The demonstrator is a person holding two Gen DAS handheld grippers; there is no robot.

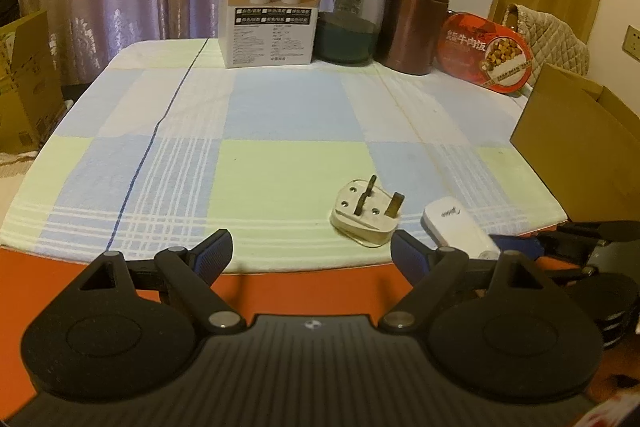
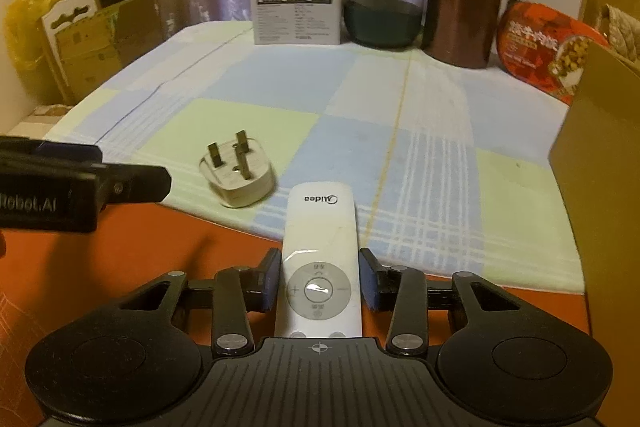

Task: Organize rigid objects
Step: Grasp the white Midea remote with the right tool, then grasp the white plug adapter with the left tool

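L gripper (image 1: 311,255) open, R gripper (image 2: 319,277) near-closed

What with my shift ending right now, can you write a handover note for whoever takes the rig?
Left tongs: open and empty at the near table edge, just left of the white three-pin plastic plug, which lies pins-up on the checked cloth.
Right tongs: closed on the sides of the white plastic remote control, which sits at the cloth's near edge.
Done: neither item looks put away.
Left: place the remote, then the plug. The open brown cardboard box on the right is probably the destination, but that is a guess.
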